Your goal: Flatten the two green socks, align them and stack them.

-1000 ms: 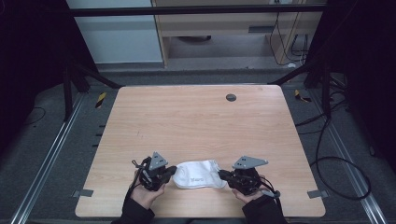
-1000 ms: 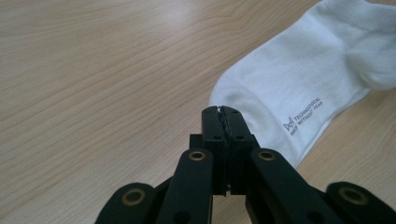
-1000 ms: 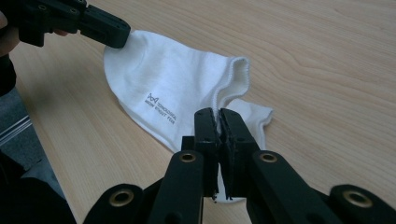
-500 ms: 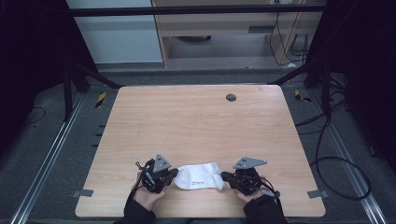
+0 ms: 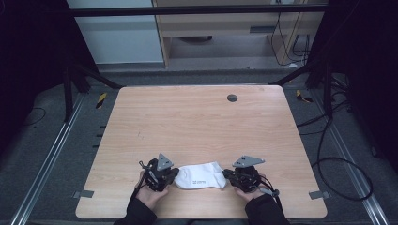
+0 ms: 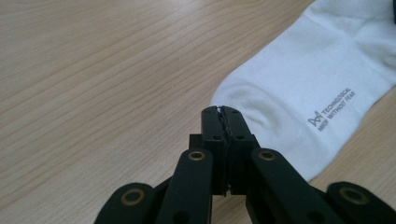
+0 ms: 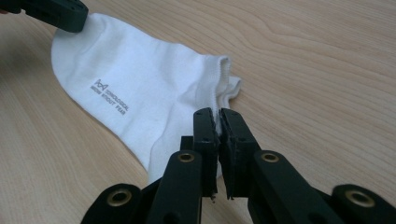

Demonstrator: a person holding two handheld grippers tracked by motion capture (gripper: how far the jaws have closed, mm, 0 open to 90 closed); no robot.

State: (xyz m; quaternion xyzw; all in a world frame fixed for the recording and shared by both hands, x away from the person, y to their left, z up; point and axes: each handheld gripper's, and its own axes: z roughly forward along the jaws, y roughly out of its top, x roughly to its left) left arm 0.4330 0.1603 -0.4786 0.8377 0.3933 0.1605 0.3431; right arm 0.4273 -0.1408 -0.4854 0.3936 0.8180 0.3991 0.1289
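Observation:
A white sock (image 5: 201,176) with small grey lettering lies flat on the wooden table (image 5: 197,122), close to its front edge. My left gripper (image 5: 174,174) is shut on the sock's rounded toe end. In the left gripper view its jaws (image 6: 220,112) pinch the edge of the sock (image 6: 303,88). My right gripper (image 5: 227,176) is shut on the cuff end. In the right gripper view the ribbed cuff of the sock (image 7: 140,84) sits between the jaws of the right gripper (image 7: 218,116). The left gripper (image 7: 51,11) shows at the top left there.
A dark round grommet (image 5: 232,98) sits in the table's far half. The front edge of the table runs just under both hands. Black frame posts and cables (image 5: 328,154) stand off to the sides on the floor.
The sock was bunched and slightly raised between the grippers; now it is stretched out flat on the table. The right gripper has sunk a little.

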